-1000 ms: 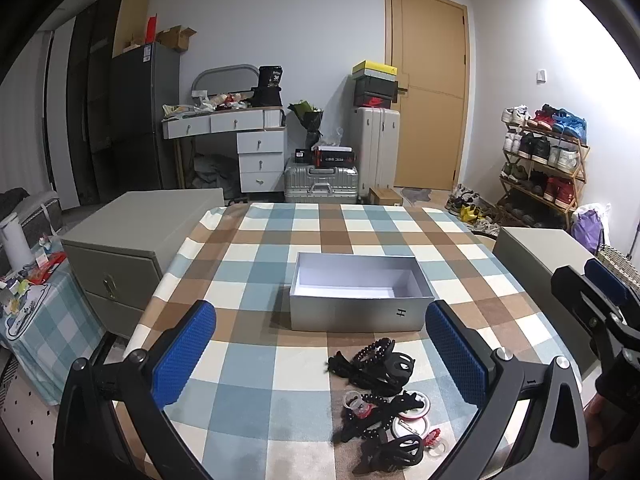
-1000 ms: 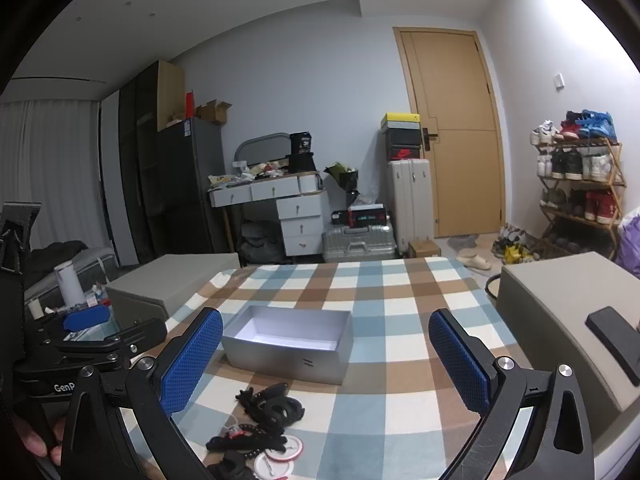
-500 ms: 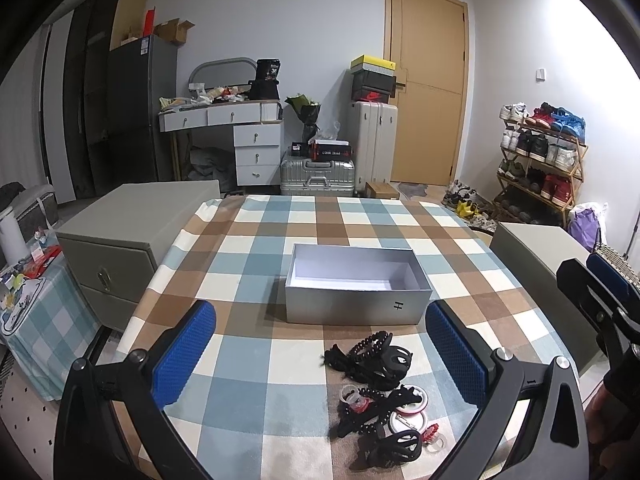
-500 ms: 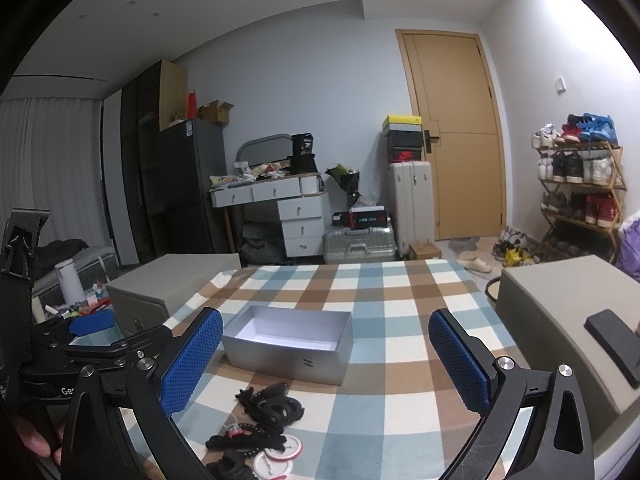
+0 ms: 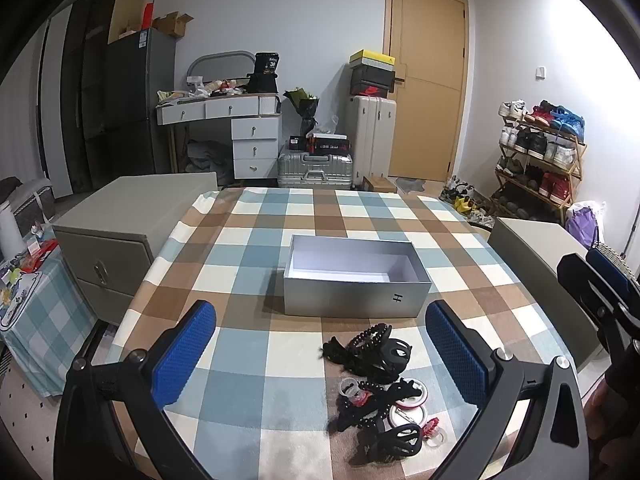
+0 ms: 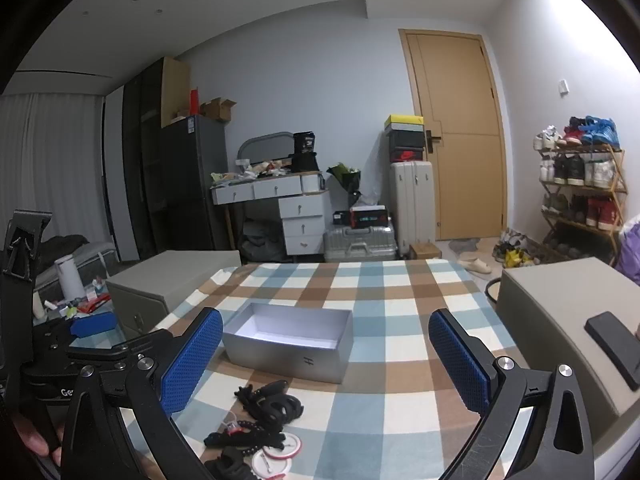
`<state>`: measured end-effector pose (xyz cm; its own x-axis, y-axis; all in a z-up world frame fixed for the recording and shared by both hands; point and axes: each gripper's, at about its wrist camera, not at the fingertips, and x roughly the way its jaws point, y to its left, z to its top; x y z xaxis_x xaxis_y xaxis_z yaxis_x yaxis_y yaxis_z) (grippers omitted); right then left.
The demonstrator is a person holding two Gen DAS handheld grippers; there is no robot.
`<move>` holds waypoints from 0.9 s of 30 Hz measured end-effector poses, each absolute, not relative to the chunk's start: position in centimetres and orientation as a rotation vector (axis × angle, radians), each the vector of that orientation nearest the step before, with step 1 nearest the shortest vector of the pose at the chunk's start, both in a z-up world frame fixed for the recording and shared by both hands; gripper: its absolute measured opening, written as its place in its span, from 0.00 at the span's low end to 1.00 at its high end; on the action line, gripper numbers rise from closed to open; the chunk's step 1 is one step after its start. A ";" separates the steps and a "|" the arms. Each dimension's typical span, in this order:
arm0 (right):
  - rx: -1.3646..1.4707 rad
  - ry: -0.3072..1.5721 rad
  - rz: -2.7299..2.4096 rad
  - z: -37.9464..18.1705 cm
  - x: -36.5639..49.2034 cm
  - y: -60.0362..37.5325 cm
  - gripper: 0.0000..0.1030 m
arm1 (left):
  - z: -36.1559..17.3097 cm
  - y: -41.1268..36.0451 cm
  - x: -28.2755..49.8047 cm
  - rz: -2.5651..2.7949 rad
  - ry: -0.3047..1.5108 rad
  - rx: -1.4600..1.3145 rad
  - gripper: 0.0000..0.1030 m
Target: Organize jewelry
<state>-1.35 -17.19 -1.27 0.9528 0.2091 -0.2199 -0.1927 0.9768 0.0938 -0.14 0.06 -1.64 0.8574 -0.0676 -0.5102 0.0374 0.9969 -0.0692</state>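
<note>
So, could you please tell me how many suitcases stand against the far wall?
2: a silver suitcase lying flat beside the white drawers, and a white suitcase upright behind it near the door. Clutter may hide others.

The open grey box [image 5: 354, 278] stands mid-table on the checked tablecloth [image 5: 240, 248]; its top is unobstructed. Cloth beyond the box, and to its left and right, lies bare. In front of the box, a pile of black hair accessories and round badges [image 5: 380, 384] occupies the near-right cloth. Near-left of the box, the cloth is bare. A dark phone [image 6: 614, 346] rests on the beige cabinet [image 6: 560, 304] right of the box.
</note>
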 end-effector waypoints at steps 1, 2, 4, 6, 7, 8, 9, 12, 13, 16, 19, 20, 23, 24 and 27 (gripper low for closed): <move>0.071 0.232 0.205 -1.2 -1.3 -17.2 1.00 | -1.7 0.0 -0.2 -0.056 0.539 -0.058 0.99; 0.071 0.232 0.205 -1.2 -1.3 -17.2 1.00 | -1.7 0.0 -0.2 -0.057 0.540 -0.058 0.99; 0.068 0.233 0.204 -1.3 -1.3 -17.2 1.00 | -1.7 0.0 -0.2 -0.059 0.542 -0.059 0.99; 0.069 0.232 0.203 -1.3 -1.4 -17.2 1.00 | -1.7 -0.1 -0.2 -0.063 0.546 -0.060 0.99; 0.070 0.233 0.204 -1.3 -1.3 -17.2 1.00 | -1.7 -0.1 -0.2 -0.063 0.546 -0.059 0.99; 0.072 0.233 0.203 -1.2 -1.3 -17.3 1.00 | -1.7 -0.2 -0.2 -0.064 0.546 -0.060 0.99; 0.072 0.235 0.202 -1.3 -1.3 -17.3 1.00 | -1.7 -0.2 -0.2 -0.065 0.547 -0.060 0.99; 0.076 0.241 0.200 -1.4 -1.3 -17.5 1.00 | -1.8 -0.2 -0.3 -0.068 0.551 -0.064 0.99; 0.077 0.242 0.200 -1.3 -1.2 -17.6 1.00 | -1.8 -0.2 -0.2 -0.070 0.553 -0.065 0.99; 0.079 0.244 0.199 -1.4 -1.1 -17.7 1.00 | -1.8 -0.3 -0.2 -0.074 0.557 -0.065 0.99; 0.078 0.248 0.198 -1.4 -1.1 -17.7 1.00 | -1.8 -0.2 -0.2 -0.077 0.562 -0.068 0.99; 0.077 0.249 0.198 -1.3 -1.1 -17.6 1.00 | -1.8 -0.2 -0.2 -0.079 0.564 -0.069 0.99; 0.077 0.250 0.197 -1.3 -1.1 -17.7 1.00 | -1.8 -0.3 -0.2 -0.095 0.572 -0.070 0.99; 0.078 0.251 0.198 -1.3 -1.1 -17.7 1.00 | -1.8 -0.3 -0.1 -0.101 0.576 -0.072 0.99; 0.081 0.256 0.195 -1.4 -1.0 -17.7 1.00 | -1.9 -0.3 -0.1 -0.117 0.588 -0.076 0.99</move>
